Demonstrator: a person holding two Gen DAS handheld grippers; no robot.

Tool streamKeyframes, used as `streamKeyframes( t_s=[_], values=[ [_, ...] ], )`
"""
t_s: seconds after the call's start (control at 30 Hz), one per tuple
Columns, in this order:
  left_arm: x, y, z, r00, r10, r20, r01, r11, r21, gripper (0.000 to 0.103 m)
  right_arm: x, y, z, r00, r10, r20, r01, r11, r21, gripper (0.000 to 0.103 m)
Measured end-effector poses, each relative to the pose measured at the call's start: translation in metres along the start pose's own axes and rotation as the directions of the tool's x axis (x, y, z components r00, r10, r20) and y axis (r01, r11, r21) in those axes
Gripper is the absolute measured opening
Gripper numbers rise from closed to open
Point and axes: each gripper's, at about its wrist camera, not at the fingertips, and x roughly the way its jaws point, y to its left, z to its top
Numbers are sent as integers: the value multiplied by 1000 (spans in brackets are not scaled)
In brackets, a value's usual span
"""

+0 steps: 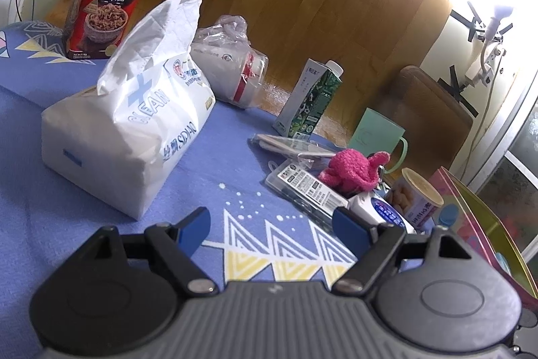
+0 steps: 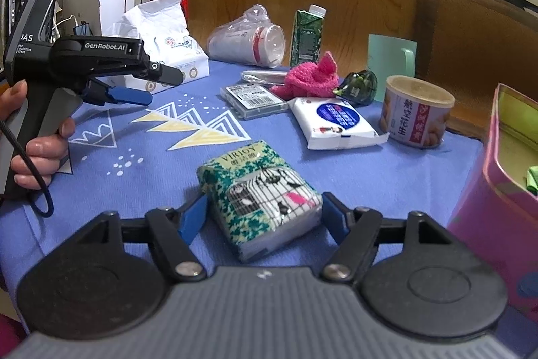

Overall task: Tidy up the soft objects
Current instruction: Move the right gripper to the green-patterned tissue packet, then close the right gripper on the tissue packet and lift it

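Your right gripper (image 2: 264, 219) is spread with the green patterned tissue pack (image 2: 259, 195) between its fingers; the blue pads sit just beside its long sides and I can't tell if they touch, so call it released, not gripping. The pack lies flat on the blue tablecloth (image 2: 134, 190), near edge, just left of the pink box (image 2: 501, 190). Your left gripper (image 1: 272, 226) is also open and empty, hovering over the cloth near the big white tissue bag (image 1: 127, 130). Handling guess: the pack is light, squashy, with a slick film wrap, so it'll compress and may slide out. Take it across the middle of the long sides, pads square, squeeze until the film dimples, no harder. The pink fuzzy sock (image 2: 309, 78) farther back is limp; pinch it at the bunched centre. The white wipes pack (image 2: 334, 121) is flat and floppy, so grab an edge.
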Motion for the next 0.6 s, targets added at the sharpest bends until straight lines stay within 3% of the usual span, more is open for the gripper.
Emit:
streamKeyframes(
  t_s=[0.13,0.37,0.6],
  values=[
    [0,-2,1,1000,-15,-5,15,1000,-4,82,-7,0,-6,1000,-16,-1,16,1000,-1,75],
    [-3,-18,0,994,-107,-36,107,994,-10,82,-14,-1,-10,1000,-24,2,24,1000,1,75],
    [-6,-55,-10,976,-198,-92,206,974,98,82,-15,-1,-10,1000,-23,3,23,1000,6,75]
  ],
)
